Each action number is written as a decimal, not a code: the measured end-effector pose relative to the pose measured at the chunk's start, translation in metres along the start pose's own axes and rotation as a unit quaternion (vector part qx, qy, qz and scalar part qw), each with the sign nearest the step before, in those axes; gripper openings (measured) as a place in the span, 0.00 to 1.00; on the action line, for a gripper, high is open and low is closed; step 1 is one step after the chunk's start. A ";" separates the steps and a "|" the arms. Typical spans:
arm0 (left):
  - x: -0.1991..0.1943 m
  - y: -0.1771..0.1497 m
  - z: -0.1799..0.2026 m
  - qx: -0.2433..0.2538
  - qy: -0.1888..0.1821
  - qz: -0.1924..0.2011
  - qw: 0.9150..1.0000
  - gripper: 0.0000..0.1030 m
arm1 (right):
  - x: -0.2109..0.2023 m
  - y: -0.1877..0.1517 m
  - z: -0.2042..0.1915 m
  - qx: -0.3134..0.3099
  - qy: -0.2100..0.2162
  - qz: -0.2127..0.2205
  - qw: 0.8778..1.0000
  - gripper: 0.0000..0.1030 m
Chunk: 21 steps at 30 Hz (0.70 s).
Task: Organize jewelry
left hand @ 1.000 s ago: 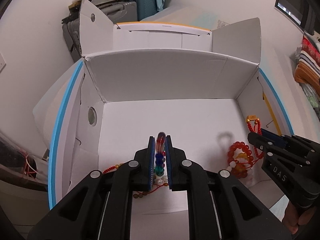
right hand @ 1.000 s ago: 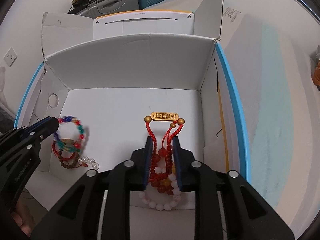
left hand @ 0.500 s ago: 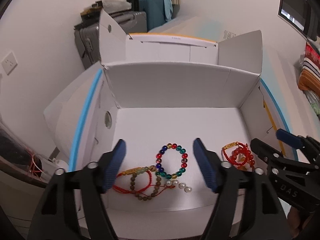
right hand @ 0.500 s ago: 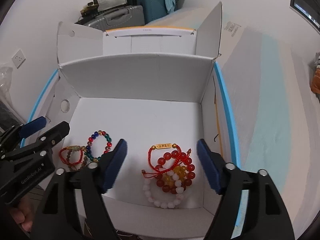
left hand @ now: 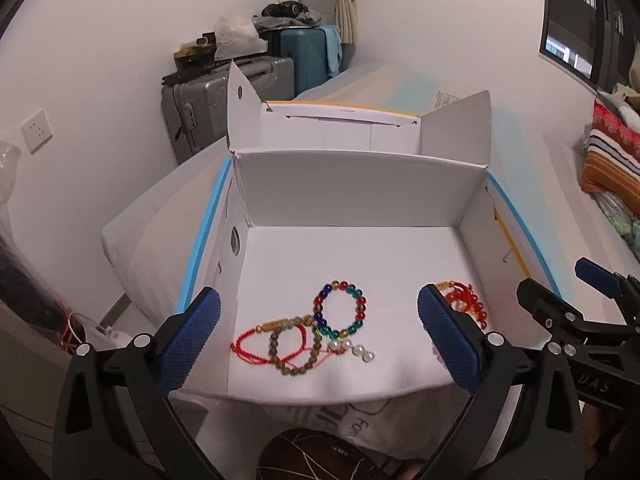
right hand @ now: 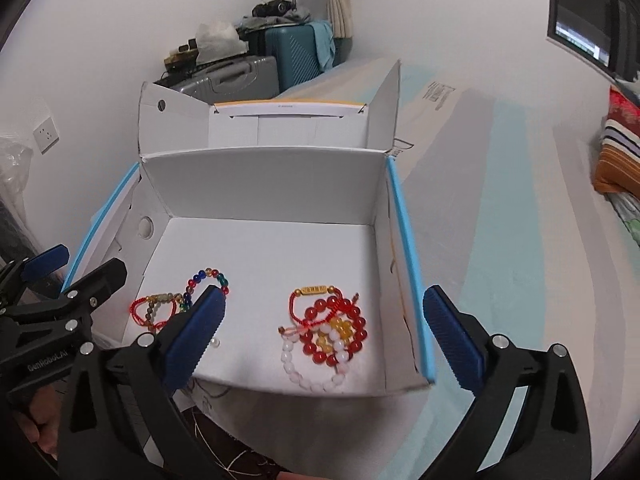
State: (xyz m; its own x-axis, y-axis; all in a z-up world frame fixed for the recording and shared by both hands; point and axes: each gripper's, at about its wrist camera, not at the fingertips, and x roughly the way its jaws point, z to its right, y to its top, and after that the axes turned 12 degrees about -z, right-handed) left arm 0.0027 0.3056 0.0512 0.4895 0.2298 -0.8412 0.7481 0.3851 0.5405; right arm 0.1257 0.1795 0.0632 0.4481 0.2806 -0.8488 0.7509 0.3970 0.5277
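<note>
Left wrist | I'm holding both tongs point(left hand: 318, 340) point(right hand: 322, 334) wide open, empty | lifting clear of box point(left hand: 360, 176), avoiding bracelets point(left hand: 339, 309) near front edge.

red bead pile point(left hand: 468, 304) half behind left gripper point(left hand: 320, 344)

Left gripper point(left hand: 318, 346) hovered, jaws spread wide, nothing between blue pads point(left hand: 188, 344). Right gripper point(right hand: 326, 342) likewise — wide open, empty, alongside left.
</note>
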 end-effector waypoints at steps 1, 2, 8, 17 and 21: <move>-0.003 -0.005 0.000 0.001 0.001 0.003 1.000 0.94 | -0.002 -0.003 -0.001 0.002 0.000 0.002 1.000 0.93; -0.005 -0.008 0.001 0.003 0.002 0.004 1.000 0.94 | -0.005 -0.009 0.000 0.004 0.001 0.004 1.000 0.93; 0.000 -0.028 0.003 0.009 -0.004 -0.005 1.000 0.94 | -0.012 -0.039 0.005 0.019 -0.004 0.012 1.000 0.93; 0.002 -0.051 0.003 0.018 0.005 -0.010 1.000 0.94 | -0.012 -0.066 0.013 0.032 -0.010 0.007 0.999 0.93; 0.003 -0.056 0.003 0.021 0.005 -0.013 1.000 0.94 | -0.012 -0.069 0.012 0.031 -0.011 0.007 0.999 0.93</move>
State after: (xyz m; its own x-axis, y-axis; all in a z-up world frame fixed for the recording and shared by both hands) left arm -0.0361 0.2823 0.0182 0.4642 0.2295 -0.8555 0.7795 0.3527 0.5176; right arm 0.0746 0.1380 0.0362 0.4684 0.2669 -0.8422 0.7728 0.3382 0.5370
